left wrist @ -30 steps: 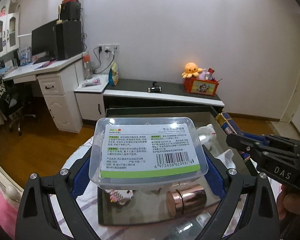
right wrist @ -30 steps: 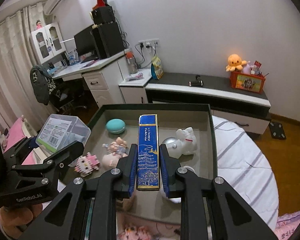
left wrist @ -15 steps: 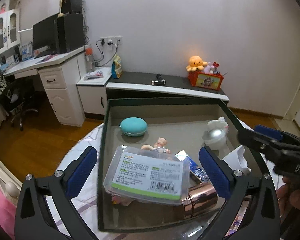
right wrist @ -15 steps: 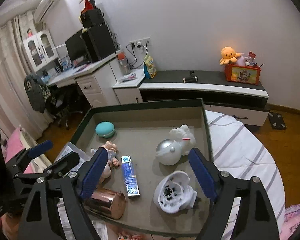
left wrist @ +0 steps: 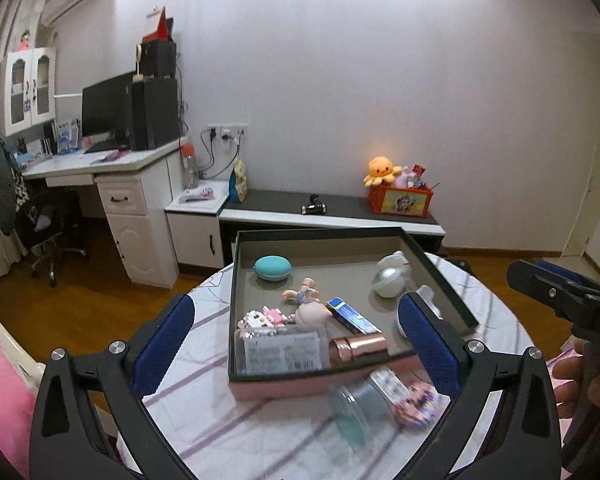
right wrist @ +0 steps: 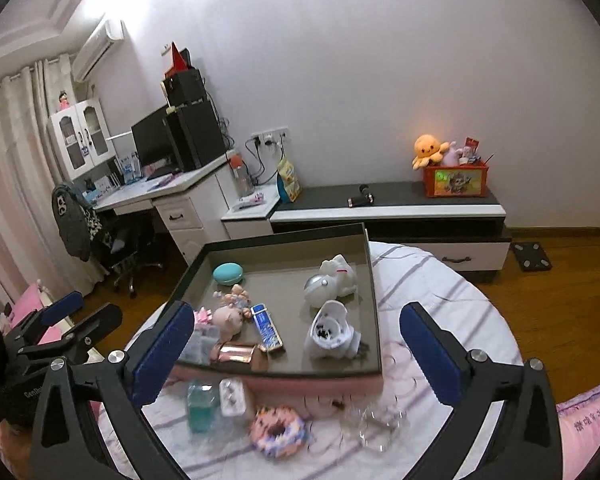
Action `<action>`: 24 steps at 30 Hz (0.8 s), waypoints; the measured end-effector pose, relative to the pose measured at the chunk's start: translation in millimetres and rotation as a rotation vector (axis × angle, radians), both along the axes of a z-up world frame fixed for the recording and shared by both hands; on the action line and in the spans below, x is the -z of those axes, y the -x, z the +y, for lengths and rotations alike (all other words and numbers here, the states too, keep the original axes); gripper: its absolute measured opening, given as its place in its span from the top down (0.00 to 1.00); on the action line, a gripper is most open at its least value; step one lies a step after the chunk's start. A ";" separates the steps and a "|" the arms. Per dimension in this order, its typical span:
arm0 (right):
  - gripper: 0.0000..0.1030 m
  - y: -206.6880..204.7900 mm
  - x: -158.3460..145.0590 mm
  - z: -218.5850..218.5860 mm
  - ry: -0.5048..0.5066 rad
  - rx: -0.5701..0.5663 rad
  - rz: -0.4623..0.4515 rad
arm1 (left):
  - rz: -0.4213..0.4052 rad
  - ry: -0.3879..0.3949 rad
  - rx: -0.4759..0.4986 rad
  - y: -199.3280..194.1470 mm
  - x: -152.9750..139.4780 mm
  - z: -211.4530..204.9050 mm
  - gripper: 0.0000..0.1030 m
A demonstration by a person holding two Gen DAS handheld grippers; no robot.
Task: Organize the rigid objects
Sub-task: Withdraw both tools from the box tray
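A dark-rimmed tray (left wrist: 320, 234) sits on the round table. In it lie a clear labelled box (left wrist: 282, 350), a copper cylinder (left wrist: 358, 349), a blue box (left wrist: 352, 316), a teal case (left wrist: 273, 267), a white astronaut toy (left wrist: 390, 276) and small figures. My left gripper (left wrist: 296, 302) hangs open in front of the tray, holding nothing. My right gripper (right wrist: 297, 310) is also back from the tray (right wrist: 284, 232); its jaws are opening with nothing between them. The blue box (right wrist: 266, 326) rests by the copper cylinder (right wrist: 238, 353).
On the striped cloth in front of the tray lie a teal-lidded clear jar (right wrist: 200, 404), a pink block doughnut (right wrist: 278, 428) and clear rings (right wrist: 374, 420). A white ribbed holder (right wrist: 332, 332) stands in the tray's right half. A desk, a low cabinet and wooden floor lie beyond.
The left gripper let go of the clear box and the right gripper let go of the blue box; both now lie in the tray. Both grippers opened wide, drew back and rose.
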State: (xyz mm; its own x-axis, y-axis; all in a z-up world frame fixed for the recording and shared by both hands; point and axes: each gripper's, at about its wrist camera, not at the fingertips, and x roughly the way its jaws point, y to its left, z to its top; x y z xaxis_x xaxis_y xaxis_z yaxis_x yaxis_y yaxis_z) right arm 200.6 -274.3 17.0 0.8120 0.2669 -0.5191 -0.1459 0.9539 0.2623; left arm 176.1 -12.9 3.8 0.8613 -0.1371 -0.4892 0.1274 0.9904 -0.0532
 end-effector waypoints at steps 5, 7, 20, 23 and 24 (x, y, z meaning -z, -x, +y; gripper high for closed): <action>0.00 36.8 -8.3 1.0 -0.008 0.019 -0.037 | -0.024 0.011 0.004 33.2 -10.8 1.6 0.00; 0.00 50.0 -9.1 2.3 -0.001 0.023 -0.046 | -0.033 0.019 0.002 47.5 -13.4 2.5 0.00; 0.00 116.8 -12.0 8.1 -0.004 0.055 -0.111 | -0.038 0.062 -0.015 105.1 -10.8 6.5 0.00; 0.00 128.4 -9.4 10.8 0.006 0.057 -0.111 | -0.031 0.077 -0.025 114.0 -5.9 9.4 0.00; 0.00 131.6 -7.1 11.6 0.010 0.057 -0.108 | -0.029 0.079 -0.027 116.7 -4.0 9.5 0.00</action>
State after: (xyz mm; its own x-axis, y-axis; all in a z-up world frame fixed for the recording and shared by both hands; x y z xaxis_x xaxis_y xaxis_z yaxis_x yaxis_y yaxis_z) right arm 68.9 -262.7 24.1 0.8772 0.2137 -0.4299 -0.1181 0.9640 0.2383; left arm 59.4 -3.4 7.8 0.8788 -0.1504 -0.4529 0.1031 0.9864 -0.1277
